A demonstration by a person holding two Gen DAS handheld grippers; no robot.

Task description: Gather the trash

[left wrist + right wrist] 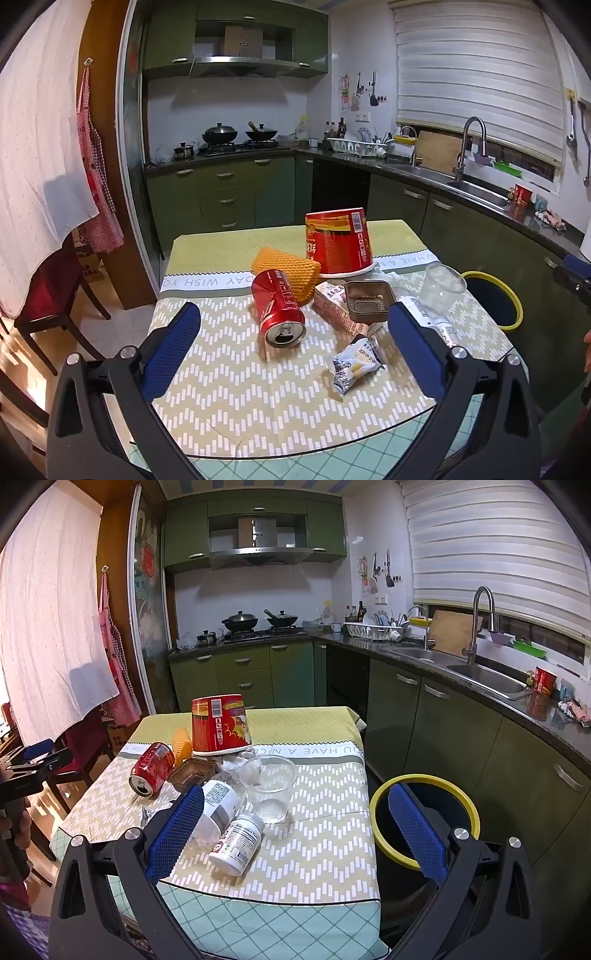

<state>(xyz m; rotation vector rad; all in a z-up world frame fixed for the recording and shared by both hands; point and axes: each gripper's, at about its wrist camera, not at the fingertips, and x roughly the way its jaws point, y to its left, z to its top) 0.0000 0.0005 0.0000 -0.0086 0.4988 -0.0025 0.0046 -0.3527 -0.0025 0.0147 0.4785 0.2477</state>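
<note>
While the left gripper (pixel 293 334) hangs over the near edge of the table's patterned cloth (pixel 229 387), its blue-padded fingers (pixel 173 350) are spread wide and hold nothing. Between them lies a red aluminium soda can (pixel 281 308) on its side, mouth toward the camera, touching an orange foam mesh sleeve (pixel 286 271) behind it. Just right sit a brown rectangular tin tray (pixel 369 301), a crumpled white snack wrapper (pixel 356 363) and an upturned red paper noodle tub (pixel 338 242). A dark bin with a yellow rim (pixel 493 299) stands beside the table's right edge.

From the right wrist, the right gripper (pixel 295 830) is likewise spread and empty. A white plastic pill bottle (pixel 238 843) lies between its fingers, near a clear plastic cup (pixel 271 786) standing upright. The yellow-rimmed bin (pixel 424 819) stands just right of the table.
</note>
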